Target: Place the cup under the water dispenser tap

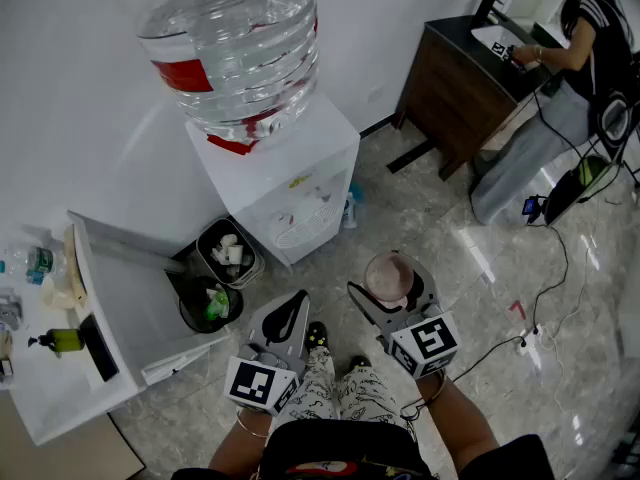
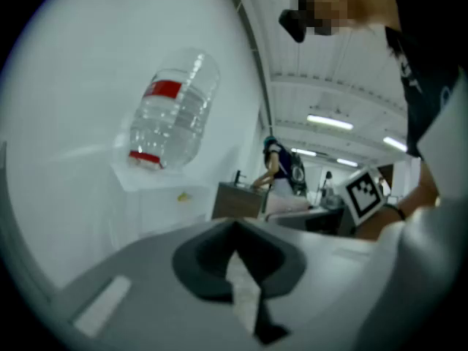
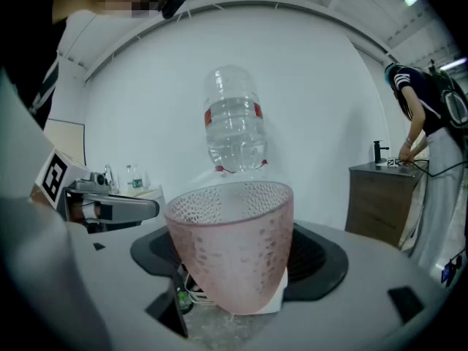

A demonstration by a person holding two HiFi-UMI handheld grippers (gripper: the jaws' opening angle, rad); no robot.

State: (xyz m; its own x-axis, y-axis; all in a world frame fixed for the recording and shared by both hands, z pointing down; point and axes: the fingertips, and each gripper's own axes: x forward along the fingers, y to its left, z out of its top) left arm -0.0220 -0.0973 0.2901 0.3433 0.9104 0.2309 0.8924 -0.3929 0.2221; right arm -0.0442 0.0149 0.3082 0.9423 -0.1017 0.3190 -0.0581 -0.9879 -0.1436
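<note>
A pink, dimpled, see-through cup (image 1: 389,275) is off the floor between the jaws of my right gripper (image 1: 392,290), which is shut on it. In the right gripper view the cup (image 3: 232,243) stands upright and fills the middle of my right gripper (image 3: 234,273). The white water dispenser (image 1: 290,183) with its big clear bottle (image 1: 235,43) stands ahead and to the left, some way off; the bottle (image 3: 234,119) shows above the cup's rim. My left gripper (image 1: 290,310) hangs beside the right one, shut and empty (image 2: 245,280). The tap cannot be made out.
Two small waste bins (image 1: 228,251) (image 1: 208,303) sit left of the dispenser. A white table (image 1: 60,388) with bottles runs along the left. A brown cabinet (image 1: 455,78) and a person (image 1: 570,78) are at the far right. Cables (image 1: 545,308) lie on the marble floor.
</note>
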